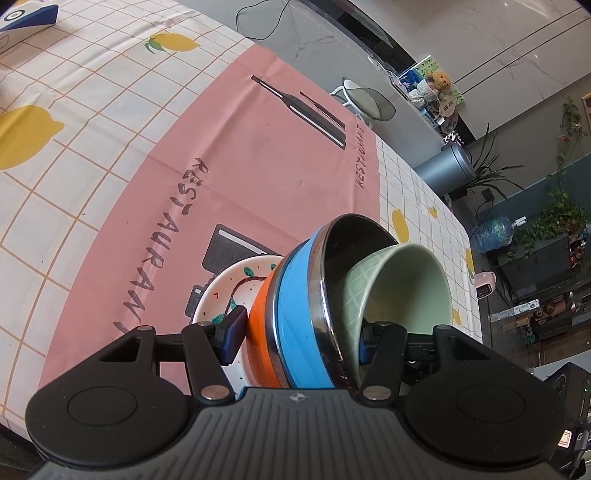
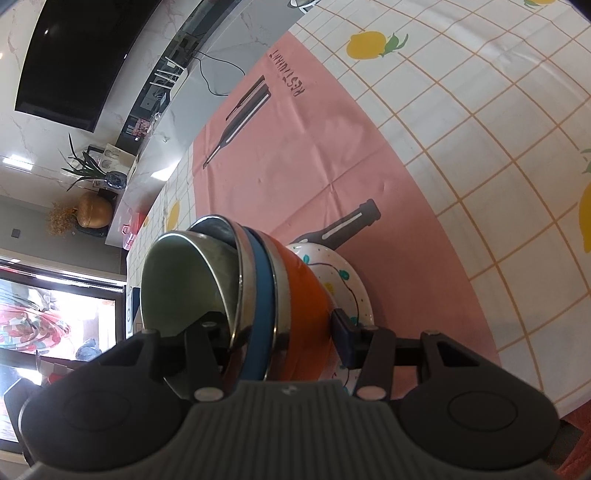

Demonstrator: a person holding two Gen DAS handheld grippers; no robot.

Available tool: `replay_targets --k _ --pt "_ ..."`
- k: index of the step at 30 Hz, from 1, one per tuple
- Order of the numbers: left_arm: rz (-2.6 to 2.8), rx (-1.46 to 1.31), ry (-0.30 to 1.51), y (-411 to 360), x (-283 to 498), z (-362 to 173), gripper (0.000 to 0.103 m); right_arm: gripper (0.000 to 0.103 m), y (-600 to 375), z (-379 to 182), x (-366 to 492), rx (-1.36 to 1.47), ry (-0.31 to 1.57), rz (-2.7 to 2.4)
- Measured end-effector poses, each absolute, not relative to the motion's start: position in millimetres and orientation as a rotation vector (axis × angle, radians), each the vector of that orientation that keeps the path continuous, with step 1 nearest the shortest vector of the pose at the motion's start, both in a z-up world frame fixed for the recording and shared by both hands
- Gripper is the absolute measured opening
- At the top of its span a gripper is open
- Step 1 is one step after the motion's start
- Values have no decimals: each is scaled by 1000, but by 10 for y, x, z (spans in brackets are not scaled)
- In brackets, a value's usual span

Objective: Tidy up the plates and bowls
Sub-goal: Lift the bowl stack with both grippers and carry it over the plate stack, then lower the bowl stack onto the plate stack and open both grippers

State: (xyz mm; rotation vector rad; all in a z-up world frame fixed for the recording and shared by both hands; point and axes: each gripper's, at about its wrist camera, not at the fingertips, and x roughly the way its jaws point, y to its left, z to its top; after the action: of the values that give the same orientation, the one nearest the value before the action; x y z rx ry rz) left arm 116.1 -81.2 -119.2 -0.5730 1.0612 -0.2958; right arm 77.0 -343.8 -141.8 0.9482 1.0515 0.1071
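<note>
A nested stack sits between both grippers: a pale green bowl inside a steel bowl with a blue band, inside an orange bowl, on a white plate with a painted pattern. My left gripper is shut on the stack, one pad outside the orange bowl, the other inside the green bowl. In the right wrist view my right gripper is shut on the same stack: green bowl, blue band, orange bowl, plate. The stack appears tilted above the pink placemat.
The placemat lies on a lemon-print checked tablecloth. A blue and white box lies at the far corner. The table edge runs on the right, with a stool and room furniture beyond.
</note>
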Motion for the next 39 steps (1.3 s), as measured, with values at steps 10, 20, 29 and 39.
replay_targets --k 10,20,29,39 --pt "-295 -527 1042 -859 1101 -1194 59 52 -3457 -1475 743 949 1042 136" --pt "-289 -508 1006 -874 1091 -1113 67 62 -3456 -1426 763 937 1027 146" --pt "-275 -468 962 -839 1032 -939 74 72 -3445 -1131 745 817 968 119" --pt "-297 -257 738 -850 674 -295 82 81 -3181 -515 561 516 822 104"
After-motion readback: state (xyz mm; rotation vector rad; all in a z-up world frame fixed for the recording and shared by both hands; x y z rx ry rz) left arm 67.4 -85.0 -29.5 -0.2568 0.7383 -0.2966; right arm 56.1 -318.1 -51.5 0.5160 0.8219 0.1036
